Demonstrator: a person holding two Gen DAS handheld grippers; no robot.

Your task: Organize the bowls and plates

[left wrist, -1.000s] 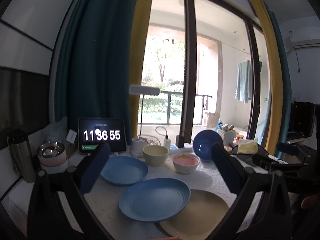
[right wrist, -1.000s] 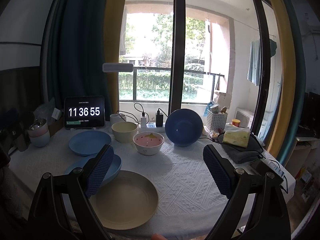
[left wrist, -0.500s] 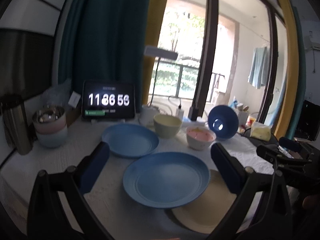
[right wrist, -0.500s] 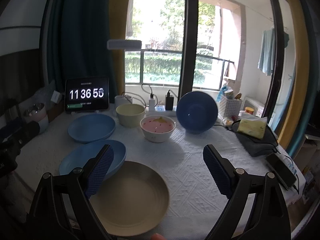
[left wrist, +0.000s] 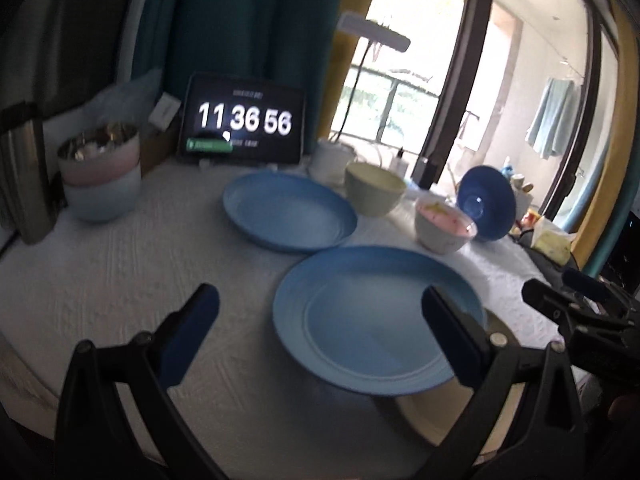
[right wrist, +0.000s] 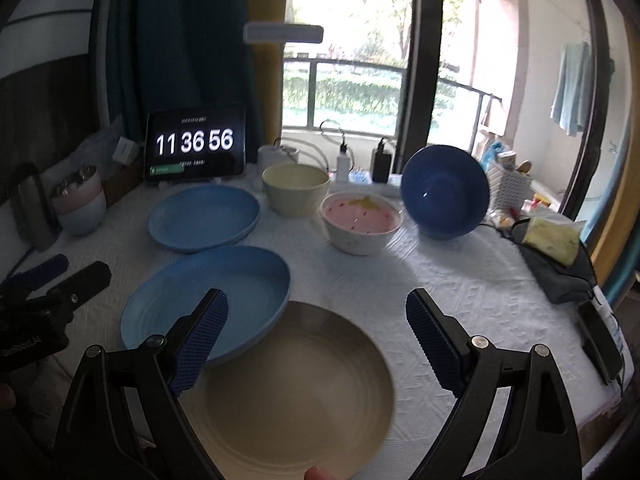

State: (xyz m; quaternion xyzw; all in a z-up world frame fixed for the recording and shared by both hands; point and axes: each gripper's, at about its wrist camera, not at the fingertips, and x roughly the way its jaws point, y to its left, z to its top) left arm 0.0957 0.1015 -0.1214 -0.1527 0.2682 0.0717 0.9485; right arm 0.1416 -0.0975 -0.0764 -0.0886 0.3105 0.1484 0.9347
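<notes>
1. Since a second ago we had dropped both grippers nearer the table.
2. Left gripper point(left wrist: 316, 320) and right gripper point(right wrist: 318, 340) gaped wide, holding nothing.
3. Near blue plate point(right wrist: 208, 304) at 10 o'clock overlapped the tan plate point(right wrist: 296, 384); both looked stiff, light, slick. Pinch a rim.

Left hand-held gripper point(left wrist: 320, 312) and right hand-held gripper point(right wrist: 316, 320), both level, fingers spread wide, nothing between them.
</notes>
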